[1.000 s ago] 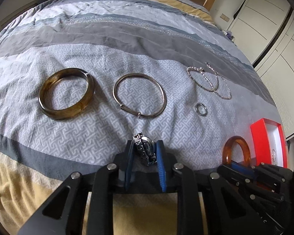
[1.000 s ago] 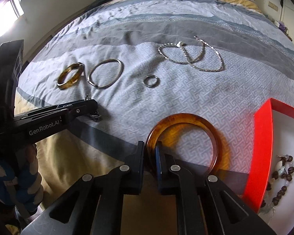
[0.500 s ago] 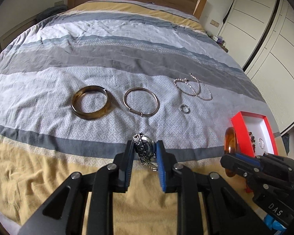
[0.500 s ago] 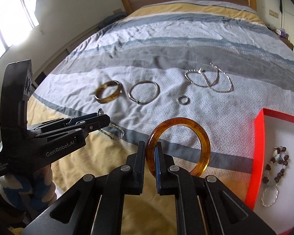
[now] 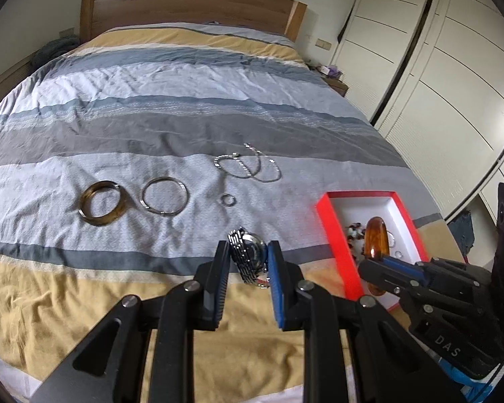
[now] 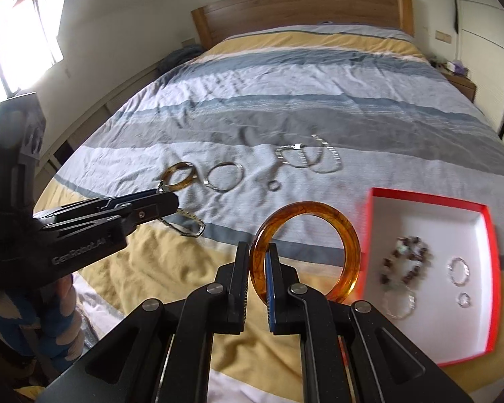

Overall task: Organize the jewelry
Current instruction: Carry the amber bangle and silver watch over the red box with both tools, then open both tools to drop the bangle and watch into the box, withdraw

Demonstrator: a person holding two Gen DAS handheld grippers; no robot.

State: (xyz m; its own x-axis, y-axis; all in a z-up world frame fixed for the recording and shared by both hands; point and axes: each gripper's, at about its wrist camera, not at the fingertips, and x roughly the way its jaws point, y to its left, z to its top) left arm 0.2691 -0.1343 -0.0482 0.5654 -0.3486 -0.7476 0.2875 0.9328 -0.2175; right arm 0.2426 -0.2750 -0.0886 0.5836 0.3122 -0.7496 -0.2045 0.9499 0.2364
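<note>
Legible markings noted in two places only. "DAS" in pale raised letters on the black body of the right gripper (image 5: 373, 265), seen at lower right of the left wrist view. "GenRobot.AI" in pale letters along the black side of the left gripper (image 6: 171, 199), seen at left of the right wrist view; a further small line of print below it at the frame edge, too small to read. Nothing legible elsewhere.
</note>
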